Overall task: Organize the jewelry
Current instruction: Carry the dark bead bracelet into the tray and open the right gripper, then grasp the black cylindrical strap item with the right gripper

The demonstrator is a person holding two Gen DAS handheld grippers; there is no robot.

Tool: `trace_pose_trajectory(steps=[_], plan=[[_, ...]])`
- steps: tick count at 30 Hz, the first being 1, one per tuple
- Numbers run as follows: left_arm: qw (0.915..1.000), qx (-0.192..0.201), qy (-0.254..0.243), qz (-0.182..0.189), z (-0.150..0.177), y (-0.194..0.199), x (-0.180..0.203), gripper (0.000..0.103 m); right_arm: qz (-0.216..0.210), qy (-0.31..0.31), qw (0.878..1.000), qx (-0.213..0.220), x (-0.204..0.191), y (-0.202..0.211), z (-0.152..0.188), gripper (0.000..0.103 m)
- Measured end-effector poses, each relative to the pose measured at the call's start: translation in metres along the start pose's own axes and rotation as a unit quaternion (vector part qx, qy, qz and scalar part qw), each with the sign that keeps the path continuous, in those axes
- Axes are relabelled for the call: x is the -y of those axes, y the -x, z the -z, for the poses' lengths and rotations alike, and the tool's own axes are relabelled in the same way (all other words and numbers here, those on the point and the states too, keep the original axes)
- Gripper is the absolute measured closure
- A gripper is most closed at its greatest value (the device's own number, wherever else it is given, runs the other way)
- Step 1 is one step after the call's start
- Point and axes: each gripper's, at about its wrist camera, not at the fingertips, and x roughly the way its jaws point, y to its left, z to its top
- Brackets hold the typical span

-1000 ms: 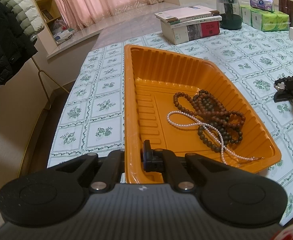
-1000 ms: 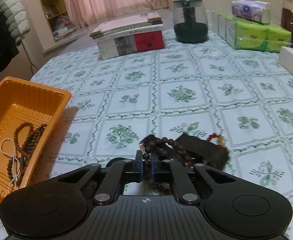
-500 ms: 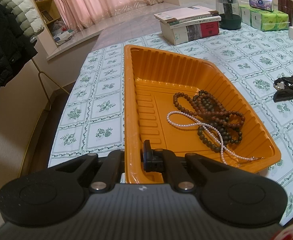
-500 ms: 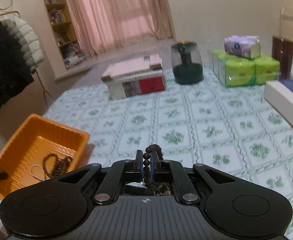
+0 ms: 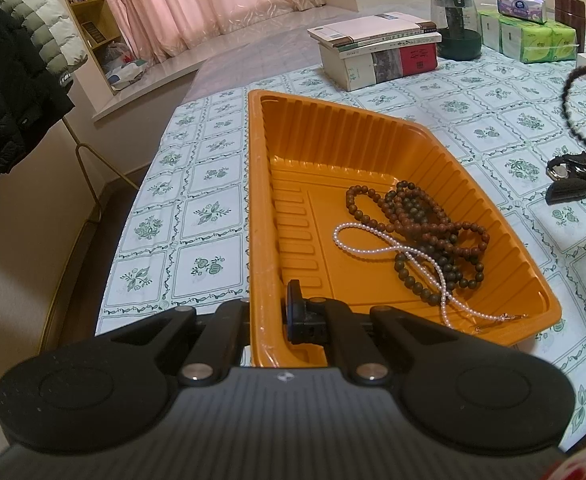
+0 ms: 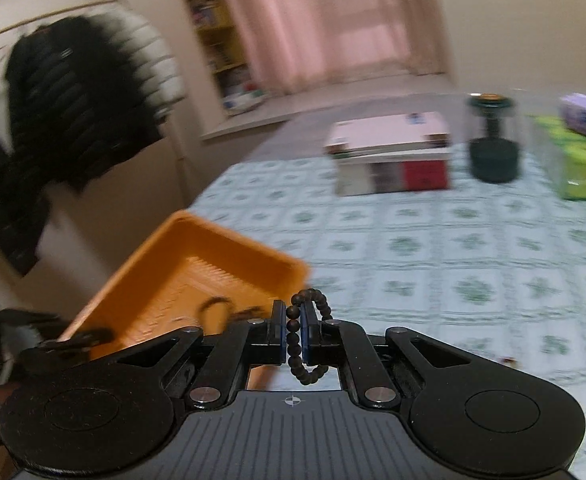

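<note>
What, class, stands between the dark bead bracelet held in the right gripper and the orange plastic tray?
Nothing visible does. The dark bead bracelet hangs clamped in the right gripper above the table, and the orange plastic tray lies open-topped beside it.

Print on the book spines [image 5: 389, 65] and tissue packs [image 5: 533, 42] is too small to read.

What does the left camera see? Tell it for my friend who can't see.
An orange tray on a flowery table holds brown beads and white pearls. The left gripper clamps the tray's near wall.
</note>
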Motion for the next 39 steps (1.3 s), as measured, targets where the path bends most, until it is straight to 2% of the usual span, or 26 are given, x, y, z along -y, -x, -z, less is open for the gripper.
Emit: trace_pose_trajectory(steps=[6,12,21,30,32,33,34,35,39], plan=[[1.0,0.0,0.0,0.001,0.0,0.0,0.001,0.1,-0.047,0.034,0.998,-0.024,-0.042,-0.032,0.006,0.096],[1.0,0.0,0.0,0.002,0.0,0.0,0.002,0.1,-0.064,0.05,0.996,-0.046,-0.065,-0.059,0.016,0.096],[1.0,0.001,0.001,0.003,0.001,-0.001,0.003,0.1,-0.059,0.056,0.994,-0.068,-0.069,-0.075,0.03,0.096],[1.0,0.0,0.002,0.005,0.001,-0.002,0.002,0.1,-0.072,0.043,0.993,-0.078,-0.068,-0.082,0.034,0.096],[1.0,0.0,0.002,0.005,0.001,-0.002,0.002,0.1,-0.081,0.037,0.994,-0.07,-0.065,-0.081,0.033,0.092],[1.0,0.0,0.003,0.005,0.001,-0.002,0.002,0.1,-0.082,0.031,0.994,-0.065,-0.062,-0.079,0.032,0.078],[1.0,0.0,0.002,0.005,0.001,-0.002,0.002,0.1,-0.08,0.022,0.995,-0.058,-0.059,-0.077,0.031,0.057],[1.0,0.0,0.002,0.005,0.001,-0.002,0.002,0.1,-0.077,0.013,0.996,-0.051,-0.055,-0.074,0.03,0.05],[1.0,0.0,0.002,0.005,0.001,-0.002,0.002,0.1,-0.063,-0.012,0.997,-0.032,-0.038,-0.062,0.027,0.047]])
